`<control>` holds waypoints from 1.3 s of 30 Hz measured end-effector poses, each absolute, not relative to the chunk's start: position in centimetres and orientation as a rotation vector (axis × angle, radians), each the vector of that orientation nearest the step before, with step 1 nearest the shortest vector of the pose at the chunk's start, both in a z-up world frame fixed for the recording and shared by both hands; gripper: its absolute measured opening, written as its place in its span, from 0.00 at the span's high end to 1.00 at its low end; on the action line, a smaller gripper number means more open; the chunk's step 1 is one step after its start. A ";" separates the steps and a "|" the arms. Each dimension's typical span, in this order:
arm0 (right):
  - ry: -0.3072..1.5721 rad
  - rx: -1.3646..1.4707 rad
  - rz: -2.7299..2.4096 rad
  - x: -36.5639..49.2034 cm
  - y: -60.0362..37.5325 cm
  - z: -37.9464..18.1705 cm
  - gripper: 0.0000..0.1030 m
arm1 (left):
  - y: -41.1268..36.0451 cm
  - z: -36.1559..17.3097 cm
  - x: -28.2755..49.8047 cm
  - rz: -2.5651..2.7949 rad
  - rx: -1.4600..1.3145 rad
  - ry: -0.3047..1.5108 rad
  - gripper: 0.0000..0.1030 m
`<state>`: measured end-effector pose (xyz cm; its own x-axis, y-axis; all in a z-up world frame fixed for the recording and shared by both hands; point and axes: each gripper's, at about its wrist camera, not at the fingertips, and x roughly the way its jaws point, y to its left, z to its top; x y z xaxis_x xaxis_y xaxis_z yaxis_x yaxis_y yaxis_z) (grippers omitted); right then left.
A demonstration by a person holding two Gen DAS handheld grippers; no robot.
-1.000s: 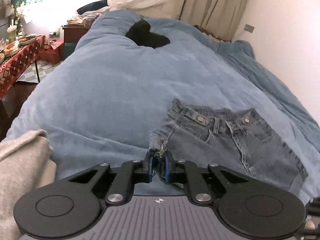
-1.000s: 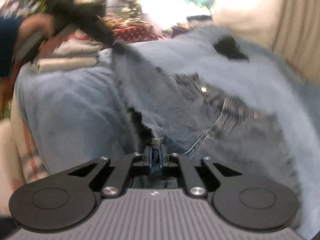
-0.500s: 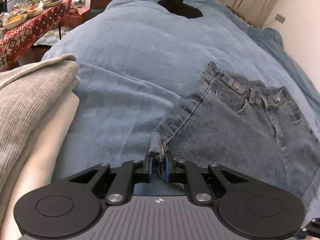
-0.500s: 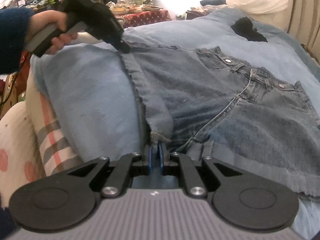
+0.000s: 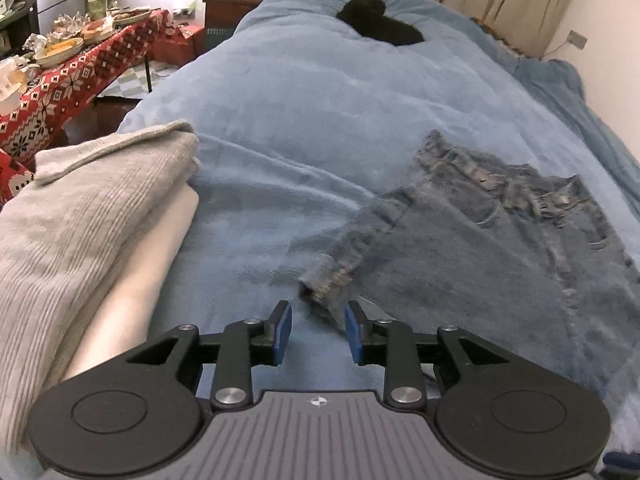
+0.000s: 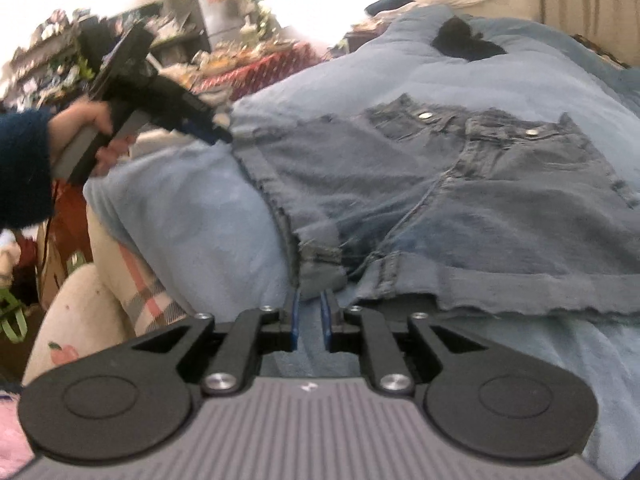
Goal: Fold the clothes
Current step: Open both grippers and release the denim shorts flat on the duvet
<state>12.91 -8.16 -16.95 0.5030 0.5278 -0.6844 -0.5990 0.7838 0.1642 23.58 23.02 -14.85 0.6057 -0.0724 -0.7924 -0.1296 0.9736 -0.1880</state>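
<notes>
Blue denim shorts (image 5: 492, 248) lie spread on the blue blanket (image 5: 320, 100), waistband at the far end. My left gripper (image 5: 317, 312) hovers low at the near left hem corner (image 5: 326, 280); its jaws are opening, and the frayed corner lies just ahead of the blue pads (image 5: 282, 328) without being pressed. In the right wrist view the shorts (image 6: 500, 200) lie flat. My right gripper (image 6: 311, 298) is at the crotch-side cuff (image 6: 320, 260), jaws opening by a narrow gap, the cuff at their tips, no longer pinched. A hand (image 6: 84, 128) holds the left gripper (image 6: 222, 136) at the far hem corner.
A folded grey ribbed sweater (image 5: 92, 216) on a cream cloth (image 5: 148, 280) lies left of the shorts. A black garment (image 5: 376, 20) rests far up the bed. A red patterned table (image 5: 80, 76) with dishes stands left; a wall (image 5: 600, 60) runs along the right. A plaid cloth (image 6: 140, 280) hangs at the bed edge.
Both grippers held the shorts' hem pinched and lowered it onto the blanket. Their jaws have now parted, the left wider, and the hem lies loose.
</notes>
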 end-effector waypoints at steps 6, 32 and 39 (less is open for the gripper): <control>0.799 -0.043 0.604 12.9 -12.0 -15.4 0.59 | 17.9 -12.4 19.4 -0.014 -0.190 0.854 0.58; 0.752 0.059 0.345 9.8 -19.0 -11.6 0.01 | 4.3 -10.7 10.0 -0.183 -0.140 0.778 0.39; 0.717 -0.025 0.231 11.2 -18.9 -11.6 0.01 | 5.8 -11.5 11.7 -0.172 -0.206 0.797 0.31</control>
<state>11.18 -18.89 -11.59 0.7295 0.2011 -0.6537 -0.2185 0.9742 0.0559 11.70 5.84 -11.49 0.6866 -0.2300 -0.6897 0.0756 0.9661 -0.2469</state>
